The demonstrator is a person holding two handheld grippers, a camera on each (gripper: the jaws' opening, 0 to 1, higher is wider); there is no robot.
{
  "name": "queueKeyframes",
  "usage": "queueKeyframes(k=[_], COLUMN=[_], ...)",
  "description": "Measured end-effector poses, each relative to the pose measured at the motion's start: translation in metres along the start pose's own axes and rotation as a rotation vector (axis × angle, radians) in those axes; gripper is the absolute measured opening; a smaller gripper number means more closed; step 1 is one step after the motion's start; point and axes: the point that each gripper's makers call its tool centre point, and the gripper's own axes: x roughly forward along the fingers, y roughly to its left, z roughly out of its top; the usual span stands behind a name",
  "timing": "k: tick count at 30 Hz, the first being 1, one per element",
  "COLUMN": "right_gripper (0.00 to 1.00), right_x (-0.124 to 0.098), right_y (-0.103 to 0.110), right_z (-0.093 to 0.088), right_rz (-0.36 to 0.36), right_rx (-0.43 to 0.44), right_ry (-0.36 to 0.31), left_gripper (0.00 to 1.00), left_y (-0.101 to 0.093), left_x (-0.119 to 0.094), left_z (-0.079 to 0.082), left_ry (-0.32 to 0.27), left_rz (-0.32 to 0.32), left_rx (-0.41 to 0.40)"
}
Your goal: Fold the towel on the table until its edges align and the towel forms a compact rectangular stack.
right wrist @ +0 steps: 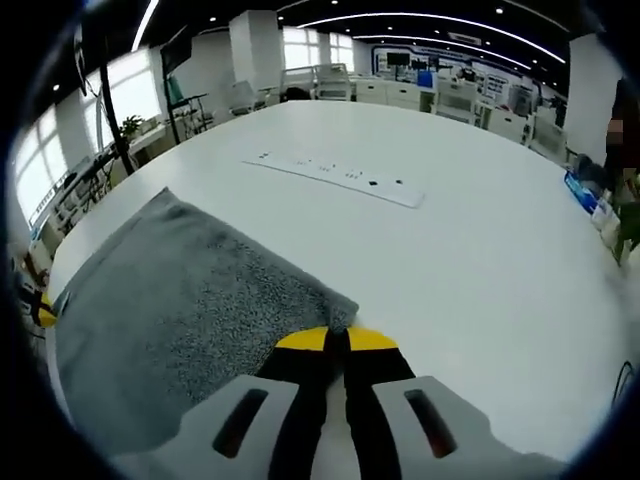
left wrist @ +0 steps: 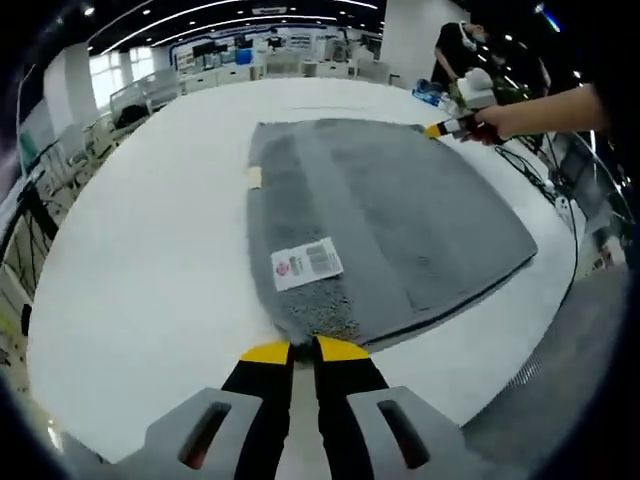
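Observation:
A grey towel [left wrist: 400,215] lies spread flat on the white table [left wrist: 150,270], with a white barcode label [left wrist: 307,264] near its close end and a small tag [left wrist: 254,177] on its left edge. My left gripper [left wrist: 305,347] is shut on the towel's near corner. At the far corner, a hand holds my right gripper [left wrist: 443,129] against the cloth. In the right gripper view the towel [right wrist: 170,310] stretches away to the left, and the right gripper [right wrist: 337,336] is shut on its corner. The left gripper's yellow tip [right wrist: 40,303] shows at the towel's far end.
A long white power strip [right wrist: 335,178] lies on the table beyond the towel. A person in dark clothes [left wrist: 460,50] stands past the table's far right edge, near some blue items [left wrist: 430,92]. Cables [left wrist: 535,175] trail along the right side. Desks fill the room behind.

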Motion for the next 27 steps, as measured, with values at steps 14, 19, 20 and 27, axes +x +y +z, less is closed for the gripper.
queueKeyframes(k=[14,19,20,27], right_gripper=[0.02,0.04,0.06,0.12], right_x=[-0.033,-0.037,-0.039,-0.054], right_y=[-0.062,-0.056,-0.056,-0.064], right_z=[-0.029,-0.028,-0.028,-0.034], right_rz=[-0.083,-0.072,-0.071,-0.079], right_rx=[0.062,0.069,0.098,0.235], right_ry=[-0.045,-0.071,-0.082,-0.108], left_gripper=[0.08,0.08,0.08,0.08], left_y=[-0.075,-0.072,-0.072,-0.074], left_x=[0.016,0.015,0.015,0.015], left_z=[0.02,0.02,0.02,0.021], left_ry=[0.019,0.015,0.014,0.026], left_rz=[-0.139,-0.113,-0.11,-0.106], left_rx=[0.099,0.065,0.065,0.079])
